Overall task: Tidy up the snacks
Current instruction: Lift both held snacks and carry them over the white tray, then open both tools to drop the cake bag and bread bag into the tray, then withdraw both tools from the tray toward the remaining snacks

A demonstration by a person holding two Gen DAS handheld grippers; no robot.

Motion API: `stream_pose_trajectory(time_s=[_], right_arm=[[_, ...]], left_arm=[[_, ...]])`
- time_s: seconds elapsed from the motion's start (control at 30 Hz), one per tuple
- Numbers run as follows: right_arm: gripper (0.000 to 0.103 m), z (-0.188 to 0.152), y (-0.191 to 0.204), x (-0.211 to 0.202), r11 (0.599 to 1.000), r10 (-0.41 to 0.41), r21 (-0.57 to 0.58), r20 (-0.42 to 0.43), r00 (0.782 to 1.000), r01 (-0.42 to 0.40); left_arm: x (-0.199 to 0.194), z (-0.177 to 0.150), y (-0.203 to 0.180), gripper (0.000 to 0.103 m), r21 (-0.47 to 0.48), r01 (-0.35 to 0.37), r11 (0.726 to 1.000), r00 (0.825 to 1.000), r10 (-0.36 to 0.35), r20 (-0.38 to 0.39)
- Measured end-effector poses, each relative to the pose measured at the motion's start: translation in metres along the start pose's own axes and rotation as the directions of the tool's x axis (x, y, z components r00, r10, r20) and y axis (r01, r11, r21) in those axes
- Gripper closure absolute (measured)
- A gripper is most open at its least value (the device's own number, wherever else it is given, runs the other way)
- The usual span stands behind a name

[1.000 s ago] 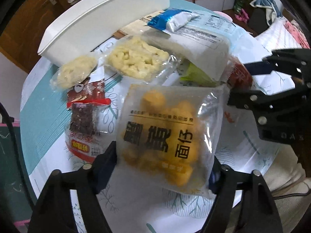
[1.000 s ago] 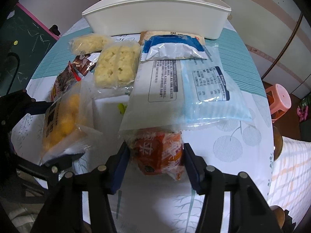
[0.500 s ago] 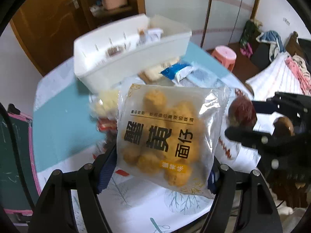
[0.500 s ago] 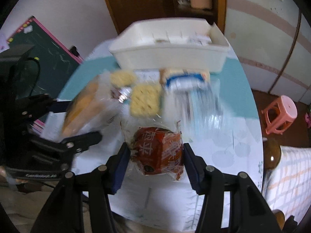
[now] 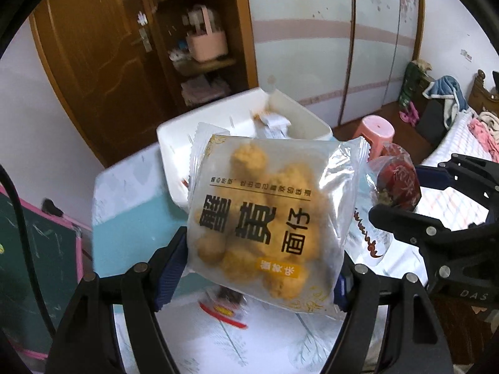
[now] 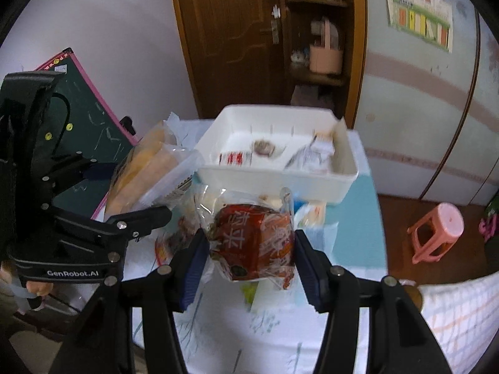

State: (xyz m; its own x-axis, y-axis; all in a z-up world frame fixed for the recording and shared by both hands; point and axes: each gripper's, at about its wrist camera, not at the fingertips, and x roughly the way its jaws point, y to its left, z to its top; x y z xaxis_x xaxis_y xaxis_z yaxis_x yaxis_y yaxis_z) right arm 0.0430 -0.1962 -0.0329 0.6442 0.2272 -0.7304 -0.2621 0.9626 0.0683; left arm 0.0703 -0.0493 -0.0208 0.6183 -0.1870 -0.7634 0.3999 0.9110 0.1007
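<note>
Two snack packets held in the air above a worktop (image 5: 131, 218) with a teal and white cloth. The left hand-held gripper (image 5: 259, 268) pinches a clear bag of yellow snack balls (image 5: 268, 218) by its lower edge, one blue pad on each side; the bag stands upright, its black printed characters facing the left wrist camera. The right hand-held gripper (image 6: 249, 255) is pressed against a red wrapped snack (image 6: 254, 243), clamped between its blue pads; in the left wrist view the same red snack (image 5: 397, 185) appears just right of the bag, apart from it. Beyond both packets a white bin (image 6: 343, 177) sits on the far part of the worktop, with a few small packets (image 6: 235, 159) lying on its floor. More snack packets (image 6: 170, 243) lie on the worktop below and near the raised ones, blurred. In the room: a wooden door (image 6: 230, 40), a shelf with a pink basket (image 6: 326, 56), a pink stool (image 6: 436, 233) on the floor at right, and a green chalkboard (image 6: 93, 118) at left.
</note>
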Motion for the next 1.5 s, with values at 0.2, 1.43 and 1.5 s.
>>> stream_pose_trajectory(time_s=[0.2, 1.43, 1.5], right_arm=[[0.048, 0.053, -0.002, -0.007, 0.998, -0.050, -0.034, 0.075, 0.996, 0.052], [0.020, 0.130, -0.071, 0.153, 0.978, -0.179, 0.098, -0.073, 0.981, 0.186], [0.019, 0.126, -0.070, 0.149, 0.978, -0.174, 0.104, -0.066, 0.983, 0.180]], left_arm=[[-0.014, 0.047, 0.018, 0.027, -0.001, -0.065, 0.998, 0.996, 0.065, 0.068], [0.184, 0.139, 0.088, 0.001, -0.189, -0.132, 0.973, 0.988, 0.114, -0.102], [0.179, 0.137, 0.088, 0.000, -0.198, -0.134, 0.971, 0.988, 0.116, -0.102]])
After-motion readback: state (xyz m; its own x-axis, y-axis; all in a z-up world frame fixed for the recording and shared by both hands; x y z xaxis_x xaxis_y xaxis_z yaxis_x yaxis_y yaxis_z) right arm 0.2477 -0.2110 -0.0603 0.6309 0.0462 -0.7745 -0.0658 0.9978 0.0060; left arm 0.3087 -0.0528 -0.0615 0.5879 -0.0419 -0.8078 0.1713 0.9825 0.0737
